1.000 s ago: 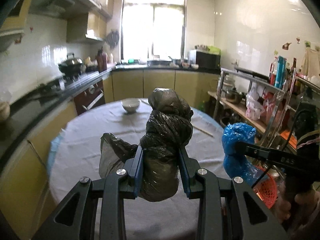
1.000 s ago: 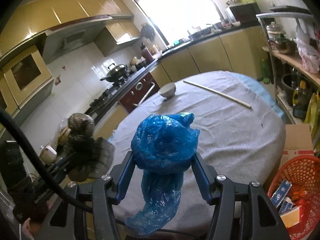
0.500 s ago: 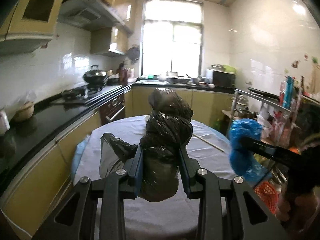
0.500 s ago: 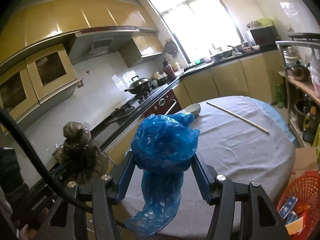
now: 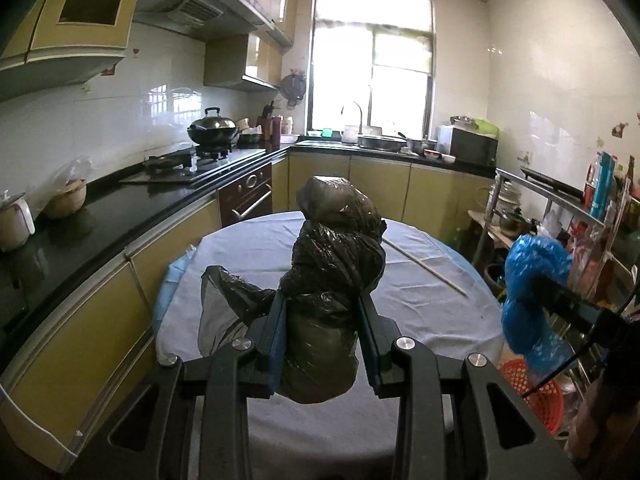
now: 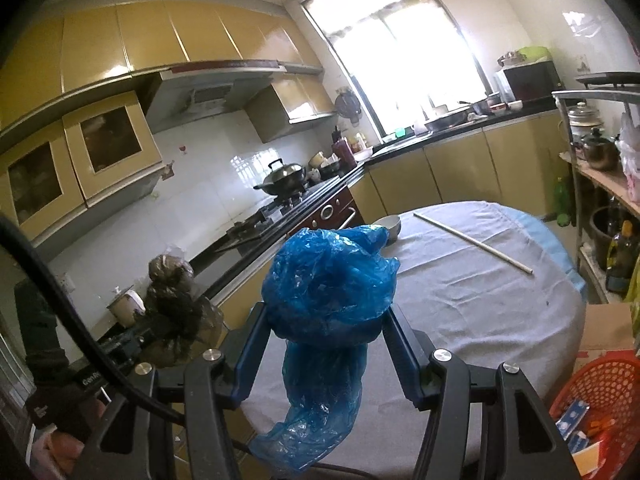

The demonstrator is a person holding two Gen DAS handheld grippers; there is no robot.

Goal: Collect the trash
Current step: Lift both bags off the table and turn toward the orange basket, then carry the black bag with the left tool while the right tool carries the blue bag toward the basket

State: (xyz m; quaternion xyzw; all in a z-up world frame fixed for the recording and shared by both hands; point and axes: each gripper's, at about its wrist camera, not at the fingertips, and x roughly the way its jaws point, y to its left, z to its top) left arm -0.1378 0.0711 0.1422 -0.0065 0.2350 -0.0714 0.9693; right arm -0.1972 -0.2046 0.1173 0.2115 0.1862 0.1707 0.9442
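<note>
Both views have tilted upward over the last second: more of the wall cabinets and ceiling shows, and the round bench covered in a pale grey cloth [image 5: 420, 312] sits lower in each view. Judgement: both hands have lifted clear of the bench.

Left claw [image 5: 323, 344]: clamped on the knotted black plastic trash bag [image 5: 336, 264], blue pads pressing its lower half. Grip looks unchanged; the loose flap hangs off to the left as before. The bag is in the air over the near edge of the bench.

Right claw [image 6: 326, 344]: clamped on the crumpled blue plastic trash bag [image 6: 328, 280], its tail dangling below the jaws. It too is held above the near edge, with no slip seen across the views.

Left on the bench: a small white ceramic bowl [image 6: 388, 226] at the far-left edge and a long pale wooden stick [image 6: 472, 242] toward the far-right edge.

A red plastic mesh basket [image 6: 604, 380] sits off the near-right edge, below bench level, already holding packaging.

Judgement: pick-up is done and both bags are secure. Drop-off is next, probably that basket.
</note>
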